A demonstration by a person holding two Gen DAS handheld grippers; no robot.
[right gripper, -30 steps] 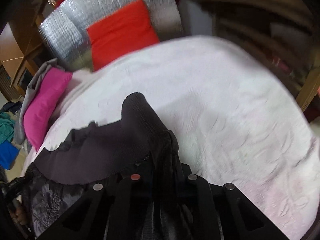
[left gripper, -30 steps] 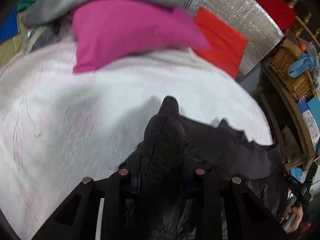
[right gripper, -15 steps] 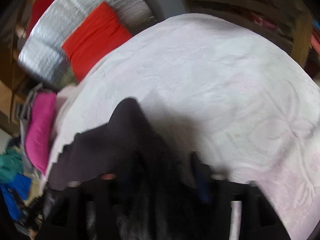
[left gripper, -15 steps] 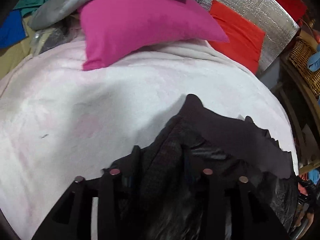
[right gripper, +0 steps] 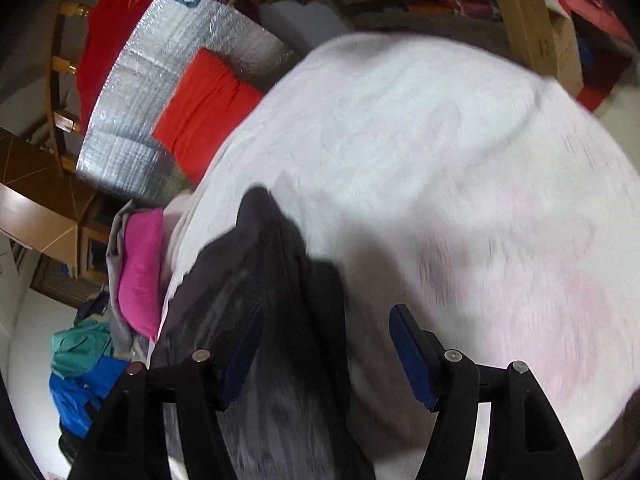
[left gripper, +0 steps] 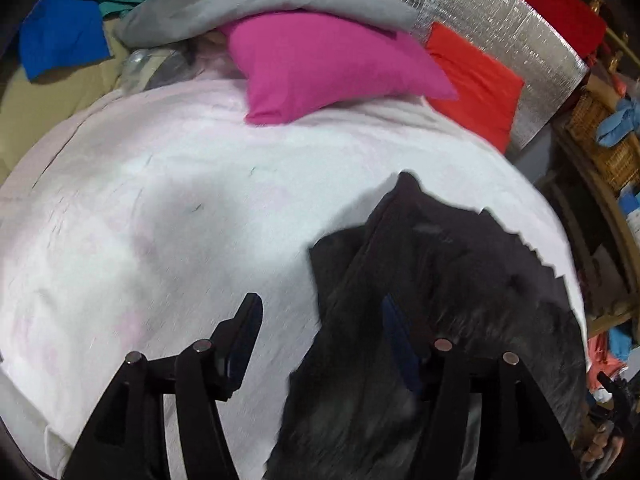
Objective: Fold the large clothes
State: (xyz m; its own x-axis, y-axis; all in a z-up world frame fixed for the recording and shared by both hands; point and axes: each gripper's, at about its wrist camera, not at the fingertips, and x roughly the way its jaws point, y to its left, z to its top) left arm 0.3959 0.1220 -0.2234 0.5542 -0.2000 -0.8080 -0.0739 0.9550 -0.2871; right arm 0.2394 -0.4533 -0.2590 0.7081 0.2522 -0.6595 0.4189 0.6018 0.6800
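A dark grey-black garment lies in a crumpled heap on the white bedspread, its pointed edge toward the pillows. My left gripper hovers over the garment's left edge. Its jaws are opening; cloth lies around the right finger, and neither pad presses on it. In the right wrist view the same garment runs past the left finger of my right gripper. That gripper is open, with cloth loose between its jaws and bare bedspread under the right finger.
A pink pillow and a red pillow lean at the head of the bed against a silver foil board. A grey garment drapes over the pink pillow. Blue and teal clothes are piled at the far left. A wicker basket stands at the right.
Both grippers were shut on the dark garment and have let it go; it now rests on the bed. Both hands have drawn back, and the right wrist has rolled.
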